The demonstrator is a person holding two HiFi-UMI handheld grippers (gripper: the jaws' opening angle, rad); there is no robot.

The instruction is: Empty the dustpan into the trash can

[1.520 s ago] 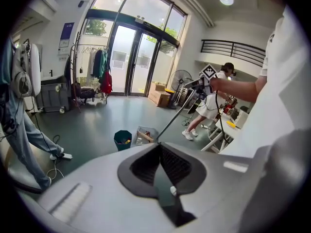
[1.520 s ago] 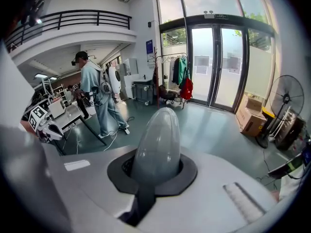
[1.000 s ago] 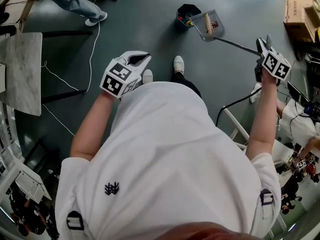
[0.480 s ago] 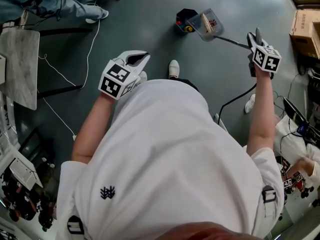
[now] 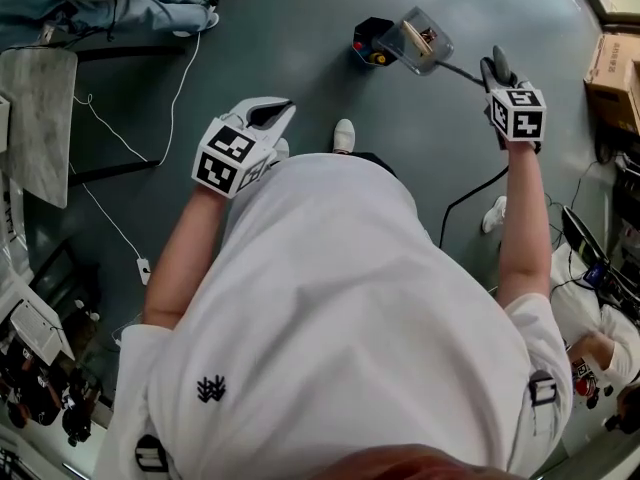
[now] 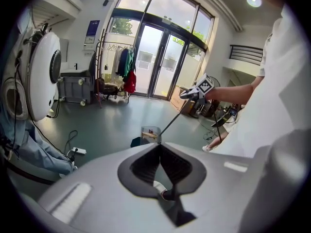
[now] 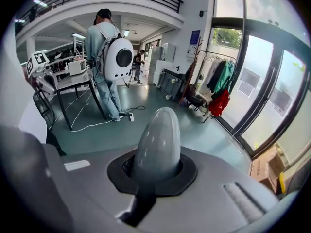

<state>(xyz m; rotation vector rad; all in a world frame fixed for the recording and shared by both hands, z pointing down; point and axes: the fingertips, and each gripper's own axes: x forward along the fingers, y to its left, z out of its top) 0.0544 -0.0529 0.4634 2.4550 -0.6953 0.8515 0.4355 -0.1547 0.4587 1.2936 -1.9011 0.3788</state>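
A clear dustpan (image 5: 415,40) on a long thin handle (image 5: 460,70) hangs tilted, its mouth at the rim of a small black trash can (image 5: 370,38) on the grey floor; bits of rubbish lie in the pan and in the can. My right gripper (image 5: 497,70) is shut on the handle's grey rounded end (image 7: 158,140), far right. My left gripper (image 5: 268,114) is held at chest height to the left, open and holding nothing. The left gripper view shows the dustpan (image 6: 151,132) beside the trash can (image 6: 136,141) beyond the jaws.
A marble-topped table (image 5: 35,118) stands at the left with white cables (image 5: 180,98) and a power strip (image 5: 143,266) on the floor. Cardboard boxes (image 5: 610,68) sit at the right edge. A person with a white backpack (image 7: 109,67) stands by a desk.
My right gripper has moved farther out and left with the handle, bringing the dustpan closer over the trash can. The left gripper has barely shifted.
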